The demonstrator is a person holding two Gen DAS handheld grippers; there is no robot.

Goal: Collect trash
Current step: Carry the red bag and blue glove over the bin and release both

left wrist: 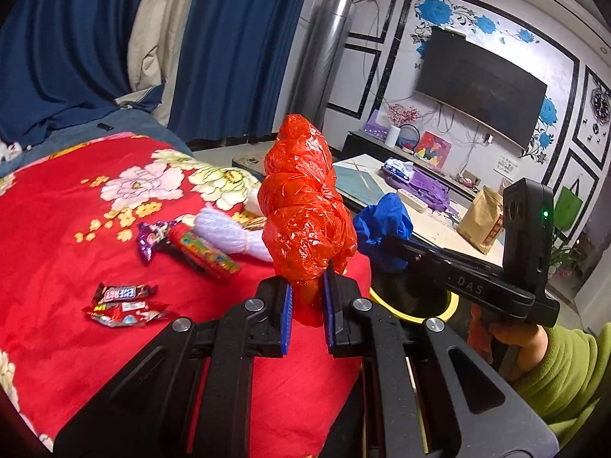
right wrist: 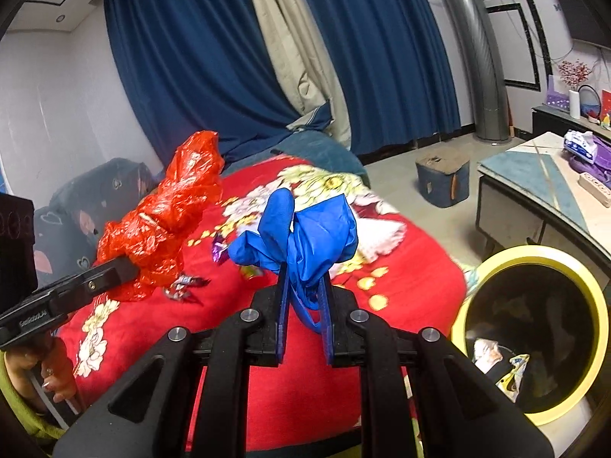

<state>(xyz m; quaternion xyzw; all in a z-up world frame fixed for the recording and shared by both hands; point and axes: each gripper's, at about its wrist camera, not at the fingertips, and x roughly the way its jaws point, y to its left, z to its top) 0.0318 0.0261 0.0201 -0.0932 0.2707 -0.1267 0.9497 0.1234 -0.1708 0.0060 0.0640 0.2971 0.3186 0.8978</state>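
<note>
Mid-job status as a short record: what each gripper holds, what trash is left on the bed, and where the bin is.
left gripper: shut on red plastic bag, lifted clear of the bed
right gripper: shut on blue glove, lifted clear of the bed
left on red blanket: candy wrappers, purple wrapper, candy tube, white foam net
bin: yellow-rimmed, on the floor beside the bed, open, some trash inside

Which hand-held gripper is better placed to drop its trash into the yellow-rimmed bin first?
Probably the right hand-held gripper. It holds the blue glove, and the yellow-rimmed bin is close beside it. The left hand-held gripper, shut on the red plastic bag, is farther over the bed.
</note>
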